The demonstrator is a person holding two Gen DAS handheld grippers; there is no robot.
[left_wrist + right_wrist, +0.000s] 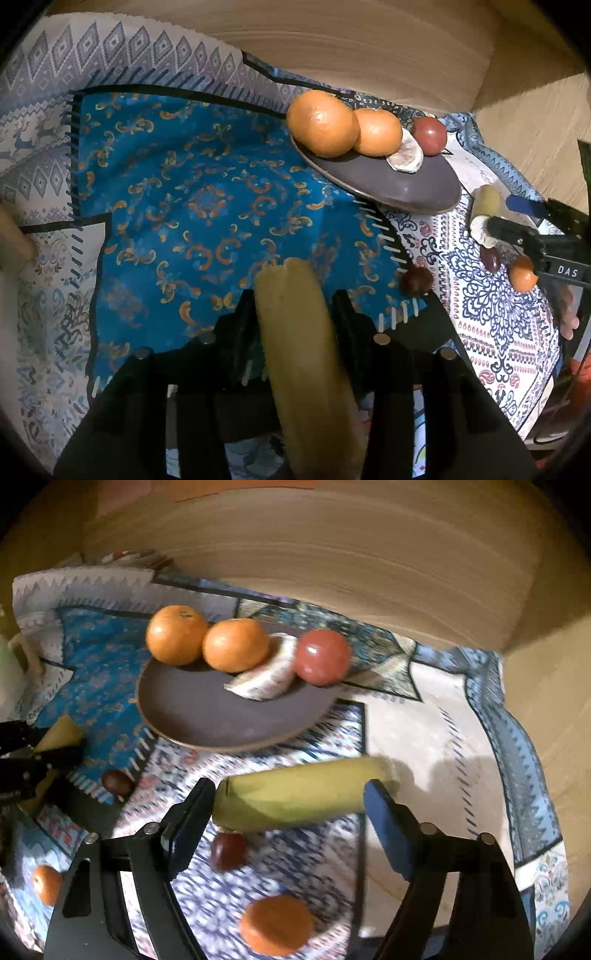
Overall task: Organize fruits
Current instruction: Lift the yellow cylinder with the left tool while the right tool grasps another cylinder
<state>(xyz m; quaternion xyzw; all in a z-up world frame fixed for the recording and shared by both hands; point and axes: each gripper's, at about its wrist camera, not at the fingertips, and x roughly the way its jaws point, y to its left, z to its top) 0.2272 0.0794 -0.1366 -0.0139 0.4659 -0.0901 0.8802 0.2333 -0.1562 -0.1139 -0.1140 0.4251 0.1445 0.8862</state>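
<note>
Left hand-held gripper (291,306) clamps a banana (306,362) lengthwise over the blue cloth, right hand-held gripper (290,794) wide apart w/ 2nd banana (303,794) loose btwn fingers near plate (192,716): risk it slips & rolls away.

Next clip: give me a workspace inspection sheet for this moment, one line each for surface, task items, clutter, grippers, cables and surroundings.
Surface: patterned cloth over the table.
Job's things: brown plate holding two oranges, a red apple and a pale peeled piece; small dark fruits and a small orange loose on the cloth.
Clutter: nothing seen.
Grippers: left gripper has a yellow banana between its fingers; right gripper open astride a greenish banana.
Cables: nothing seen.
Surroundings: beige curved wall.
</note>
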